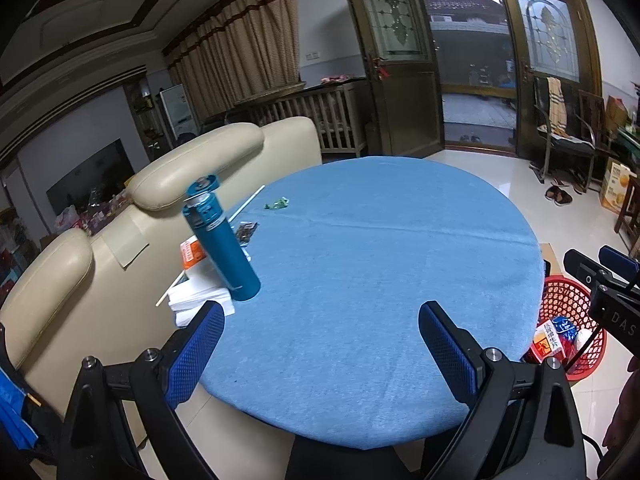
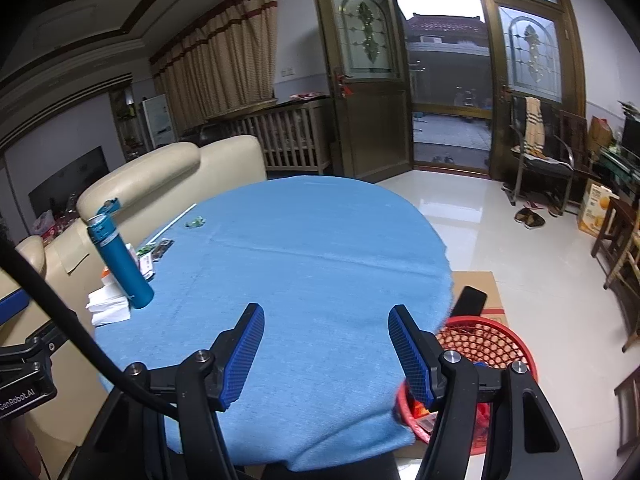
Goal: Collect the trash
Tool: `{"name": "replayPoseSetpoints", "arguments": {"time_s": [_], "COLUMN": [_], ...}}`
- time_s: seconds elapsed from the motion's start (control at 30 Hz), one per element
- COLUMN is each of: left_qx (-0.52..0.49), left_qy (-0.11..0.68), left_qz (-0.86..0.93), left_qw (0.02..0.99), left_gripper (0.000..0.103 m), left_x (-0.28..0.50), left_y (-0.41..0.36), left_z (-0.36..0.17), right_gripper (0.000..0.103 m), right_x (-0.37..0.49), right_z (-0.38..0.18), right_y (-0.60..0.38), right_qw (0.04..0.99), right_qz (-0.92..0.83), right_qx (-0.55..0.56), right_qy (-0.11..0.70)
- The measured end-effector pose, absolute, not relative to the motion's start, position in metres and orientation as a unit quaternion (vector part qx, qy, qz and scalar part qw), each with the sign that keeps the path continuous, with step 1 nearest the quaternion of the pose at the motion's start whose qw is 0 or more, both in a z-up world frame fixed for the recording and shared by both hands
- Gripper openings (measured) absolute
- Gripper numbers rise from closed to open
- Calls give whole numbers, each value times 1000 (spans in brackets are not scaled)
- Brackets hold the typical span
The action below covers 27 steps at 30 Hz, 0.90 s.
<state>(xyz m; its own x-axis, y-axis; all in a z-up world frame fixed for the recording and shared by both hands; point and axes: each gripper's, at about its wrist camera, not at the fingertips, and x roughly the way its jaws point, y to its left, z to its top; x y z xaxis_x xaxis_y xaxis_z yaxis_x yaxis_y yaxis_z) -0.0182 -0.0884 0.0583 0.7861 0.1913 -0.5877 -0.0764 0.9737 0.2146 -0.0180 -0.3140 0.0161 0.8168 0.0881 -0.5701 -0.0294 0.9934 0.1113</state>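
A round table with a blue cloth [image 1: 360,260] holds trash along its left side: a green wrapper [image 1: 277,203], a dark wrapper [image 1: 246,232], an orange-and-white carton [image 1: 191,254], a white straw [image 1: 246,202] and a stack of white paper [image 1: 200,300]. A red mesh basket [image 1: 572,320] stands on the floor at the table's right edge with packets inside. My left gripper [image 1: 320,344] is open and empty over the table's near side. My right gripper [image 2: 326,350] is open and empty over the near right of the table [image 2: 320,260], next to the basket [image 2: 488,344]. The green wrapper [image 2: 195,222] lies far left.
A tall teal flask [image 1: 224,248] stands on the table's left, by the paper stack; it also shows in the right wrist view [image 2: 122,260]. A cream sofa [image 1: 120,240] is behind the table's left edge. A cardboard box [image 2: 478,288] lies behind the basket. Chairs [image 2: 540,160] stand far right.
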Motion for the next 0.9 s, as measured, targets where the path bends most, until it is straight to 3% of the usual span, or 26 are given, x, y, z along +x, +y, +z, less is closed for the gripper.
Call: {"name": "replayPoseSetpoints", "arguments": {"time_s": [0.9], "left_qx": [142], "left_qy": [337], "left_qz": [-55], "left_qw": [929], "left_gripper": [98], "left_x": [58], "left_y": [-180], "left_z": [37], "right_gripper": [68], "right_x": [-10], "right_z": [1], "right_y": [-400], "right_qw": [937], "right_qz": [-97], "right_qx": [68], "right_qy": [329]}}
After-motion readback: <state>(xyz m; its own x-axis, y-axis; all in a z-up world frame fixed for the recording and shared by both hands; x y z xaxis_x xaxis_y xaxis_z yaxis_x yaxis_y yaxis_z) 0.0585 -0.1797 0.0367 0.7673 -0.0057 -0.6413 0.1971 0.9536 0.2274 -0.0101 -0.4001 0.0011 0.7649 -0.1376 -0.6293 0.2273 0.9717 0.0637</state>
